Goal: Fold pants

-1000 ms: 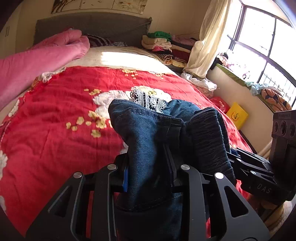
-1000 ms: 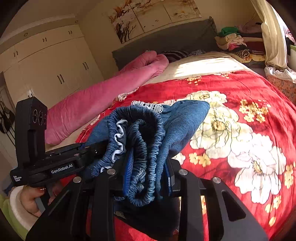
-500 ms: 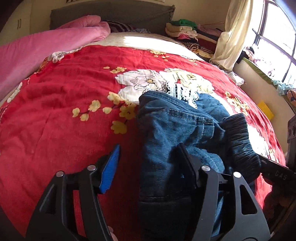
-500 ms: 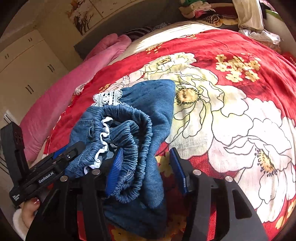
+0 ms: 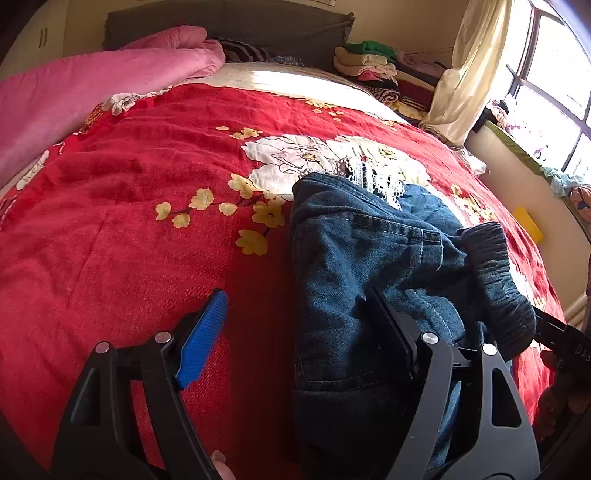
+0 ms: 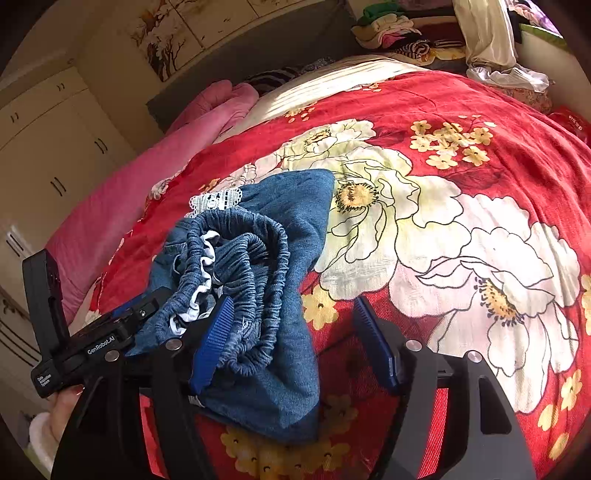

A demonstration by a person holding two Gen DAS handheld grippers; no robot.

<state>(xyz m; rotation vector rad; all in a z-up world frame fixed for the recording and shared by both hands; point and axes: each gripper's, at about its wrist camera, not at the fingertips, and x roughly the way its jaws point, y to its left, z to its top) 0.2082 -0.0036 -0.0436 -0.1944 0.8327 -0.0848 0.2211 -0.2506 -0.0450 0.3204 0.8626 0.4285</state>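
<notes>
Left tool (image 5: 295, 325) stands wide open, gripping nothing; its blue left pad is clear of the cloth, while its right finger is partly buried against the jeans (image 5: 369, 266). Right tool (image 6: 291, 332) is likewise spread wide, holding nothing, with the bunched elastic waistband (image 6: 236, 258) draped over its left pad. The jeans lie in a folded heap on the red flowered bedspread (image 5: 129, 221), their near end cut off behind the tool frames; a strip of white lace (image 6: 216, 199) peeks from beneath the far edge. How many layers the fold has cannot be made out. Beyond: a pink quilt (image 5: 92, 85) along the bed's left side, grey headboard (image 5: 229, 22), stacked clothes (image 5: 373, 62), pale curtain (image 5: 472, 66), a bright window (image 5: 554, 74), and cream wardrobes (image 6: 48, 147).
</notes>
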